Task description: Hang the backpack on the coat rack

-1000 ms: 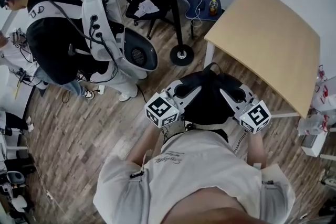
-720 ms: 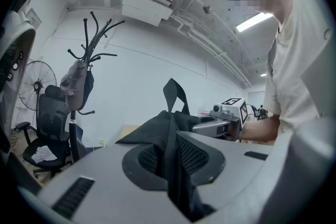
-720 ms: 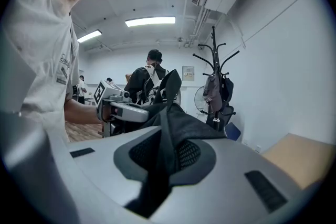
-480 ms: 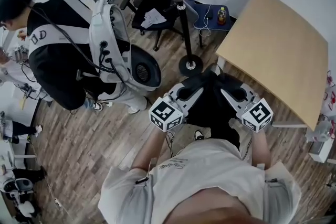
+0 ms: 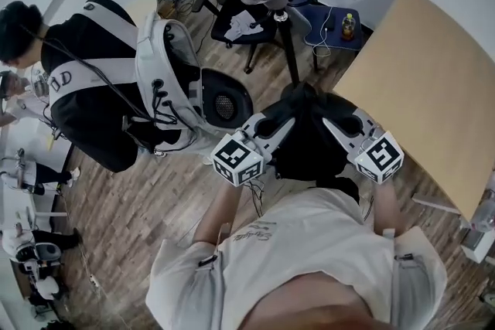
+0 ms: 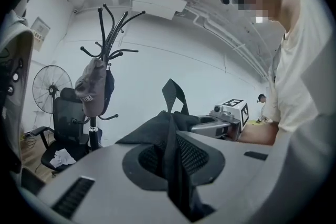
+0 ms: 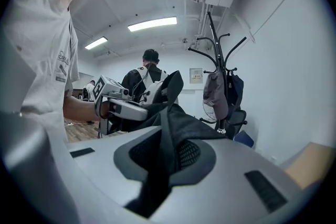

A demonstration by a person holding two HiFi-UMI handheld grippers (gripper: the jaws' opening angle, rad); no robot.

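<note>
Above the floor, beside the desk's edge: backpack held up between both claws.
Left claw and right claw were each clamped on its black fabric; the coat rack stood near, beyond it.

Bare floor leads to the coat rack — a bystander crowds left, a table right.

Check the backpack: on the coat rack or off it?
Off it. The backpack hangs between left hand-held gripper and right hand-held gripper, both shut on its fabric, short of the coat rack.
</note>
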